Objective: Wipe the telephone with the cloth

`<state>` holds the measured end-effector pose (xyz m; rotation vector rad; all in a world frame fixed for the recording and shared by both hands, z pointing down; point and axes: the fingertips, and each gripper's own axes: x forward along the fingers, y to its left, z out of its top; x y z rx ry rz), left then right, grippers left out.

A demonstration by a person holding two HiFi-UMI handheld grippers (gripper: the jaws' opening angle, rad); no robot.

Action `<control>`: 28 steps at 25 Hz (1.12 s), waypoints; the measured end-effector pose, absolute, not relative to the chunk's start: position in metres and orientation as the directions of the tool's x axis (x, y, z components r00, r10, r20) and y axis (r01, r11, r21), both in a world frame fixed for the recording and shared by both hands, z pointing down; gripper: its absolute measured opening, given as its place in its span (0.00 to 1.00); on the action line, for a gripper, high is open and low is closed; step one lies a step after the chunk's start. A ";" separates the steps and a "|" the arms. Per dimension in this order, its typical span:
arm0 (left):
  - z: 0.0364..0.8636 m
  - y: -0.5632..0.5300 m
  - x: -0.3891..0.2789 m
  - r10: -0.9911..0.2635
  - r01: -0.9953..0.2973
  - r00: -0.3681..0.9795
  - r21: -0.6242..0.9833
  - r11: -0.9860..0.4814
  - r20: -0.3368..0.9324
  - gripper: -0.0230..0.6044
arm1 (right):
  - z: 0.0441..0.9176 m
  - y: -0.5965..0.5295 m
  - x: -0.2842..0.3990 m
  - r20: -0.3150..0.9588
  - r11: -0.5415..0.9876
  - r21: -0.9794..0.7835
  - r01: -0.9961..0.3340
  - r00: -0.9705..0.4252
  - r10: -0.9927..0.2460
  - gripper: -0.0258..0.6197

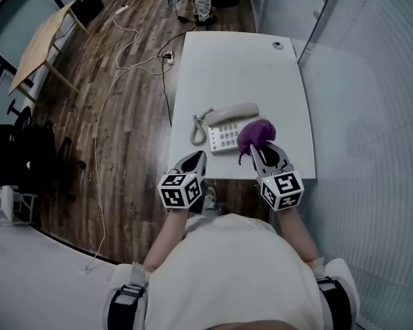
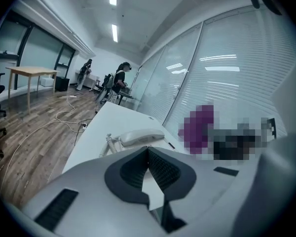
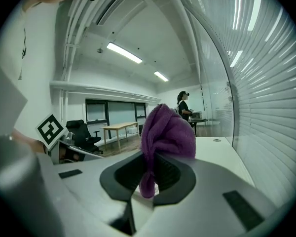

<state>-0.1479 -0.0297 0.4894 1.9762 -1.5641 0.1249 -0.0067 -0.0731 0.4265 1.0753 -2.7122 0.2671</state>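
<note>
— Which step was this?

— The approach, I'd judge. The right gripper (image 1: 256, 148) pinched the bunched purple cloth (image 1: 257, 133) at the near right corner of the telephone (image 1: 226, 125); whether they touched, I couldn't tell. The phone sat on the white table (image 1: 248, 67), handset cradled. The left gripper (image 1: 197, 158) was pressed together, empty, at the table's near edge.

— And next?

— Probably lowering the cloth onto the keypad and sweeping across.

— Did the views differ?

— Only the head view showed cloth and phone together. The right gripper view showed the pinch close up, but no telephone.
</note>
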 end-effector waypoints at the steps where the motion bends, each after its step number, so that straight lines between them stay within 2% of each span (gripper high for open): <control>1: 0.489 -0.034 -0.151 -0.851 -0.907 0.307 0.403 -0.125 0.427 0.07 | 0.426 -0.077 -0.009 0.262 0.714 -0.084 -0.695 -0.706 -0.657 0.11; 7: 0.495 -0.058 -0.164 -0.833 -0.890 0.362 0.420 -0.176 0.418 0.07 | 0.428 -0.107 -0.021 0.283 0.685 -0.039 -0.728 -0.665 -0.691 0.11; 17: 0.504 -0.099 -0.187 -0.793 -0.871 0.436 0.421 -0.253 0.425 0.07 | 0.447 -0.166 -0.006 0.359 0.554 0.034 -0.832 -0.507 -0.784 0.11; 28: 0.522 -0.115 -0.193 -0.738 -0.838 0.512 0.445 -0.316 0.440 0.07 | 0.476 -0.205 0.017 0.506 0.459 0.217 -0.861 -0.303 -0.808 0.11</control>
